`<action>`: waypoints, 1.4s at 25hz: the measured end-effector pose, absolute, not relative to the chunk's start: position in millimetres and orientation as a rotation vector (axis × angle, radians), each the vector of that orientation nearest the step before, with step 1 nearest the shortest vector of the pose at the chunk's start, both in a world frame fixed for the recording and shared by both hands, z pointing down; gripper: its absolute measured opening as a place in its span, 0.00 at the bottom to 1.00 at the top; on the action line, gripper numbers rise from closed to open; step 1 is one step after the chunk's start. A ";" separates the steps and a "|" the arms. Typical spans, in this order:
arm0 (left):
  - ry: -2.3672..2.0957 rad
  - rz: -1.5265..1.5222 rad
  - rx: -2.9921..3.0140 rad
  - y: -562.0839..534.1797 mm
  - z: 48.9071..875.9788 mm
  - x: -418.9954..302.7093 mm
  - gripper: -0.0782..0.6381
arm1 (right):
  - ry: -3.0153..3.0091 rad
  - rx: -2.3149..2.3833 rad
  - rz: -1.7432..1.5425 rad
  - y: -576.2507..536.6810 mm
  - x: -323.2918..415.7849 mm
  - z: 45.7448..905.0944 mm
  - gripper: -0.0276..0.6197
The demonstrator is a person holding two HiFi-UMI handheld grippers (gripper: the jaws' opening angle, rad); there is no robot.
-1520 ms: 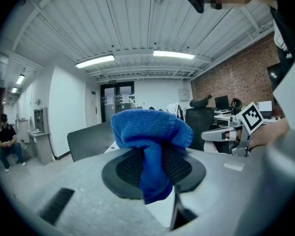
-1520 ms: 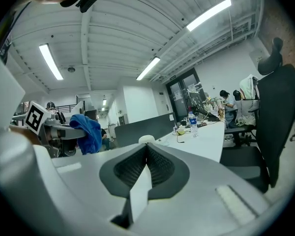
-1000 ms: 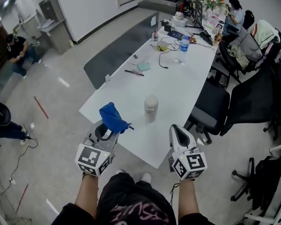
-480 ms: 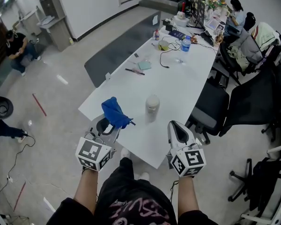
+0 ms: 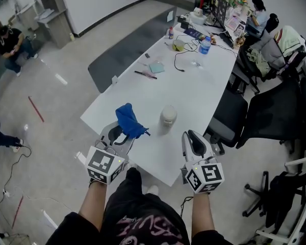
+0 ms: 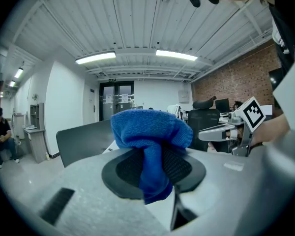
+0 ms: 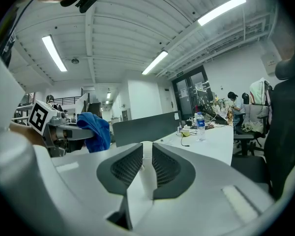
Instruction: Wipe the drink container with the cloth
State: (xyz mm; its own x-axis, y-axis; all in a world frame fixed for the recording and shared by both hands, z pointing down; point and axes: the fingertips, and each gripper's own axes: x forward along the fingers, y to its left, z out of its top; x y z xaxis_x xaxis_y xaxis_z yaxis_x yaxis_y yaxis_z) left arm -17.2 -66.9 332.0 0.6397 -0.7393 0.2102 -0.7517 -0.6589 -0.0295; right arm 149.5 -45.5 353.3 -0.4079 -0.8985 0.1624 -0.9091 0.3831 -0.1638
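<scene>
The drink container (image 5: 168,116), a pale squat cup with a lid, stands upright on the white table (image 5: 194,80) near its front corner. Just left of the cup my left gripper (image 5: 123,136) is shut on a blue cloth (image 5: 128,121), which bunches above its jaws (image 6: 150,129). My right gripper (image 5: 194,142) hovers over the table edge, in front of the cup and a little to its right. Its jaws are opening by a narrow gap with nothing between them. The container (image 7: 146,149) shows through that gap, farther off on the table.
The far end of the table holds a water bottle (image 5: 205,45), cables, a pen and desk clutter. Black office chairs (image 5: 229,111) line its right side, with more (image 5: 280,106) beyond. One person sits at the far end (image 5: 257,11), another at the left wall (image 5: 10,45).
Both grippers and the cloth have come slightly closer to the table's front corner and the container. The cloth stays held in the left gripper.
</scene>
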 end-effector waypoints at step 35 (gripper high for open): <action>-0.934 0.351 2.745 -144.7 414.3 -14.1 0.25 | -2.454 1.709 0.462 -138.4 99.1 392.8 0.55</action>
State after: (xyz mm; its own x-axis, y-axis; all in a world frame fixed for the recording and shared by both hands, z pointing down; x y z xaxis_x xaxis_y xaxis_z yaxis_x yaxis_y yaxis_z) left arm -14.1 -144.7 414.3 0.7695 -0.5673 0.2932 -0.6200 -0.7737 0.1302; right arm 99.1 -138.4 392.8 -0.3578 -0.8953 0.2654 -0.9305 0.3179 -0.1820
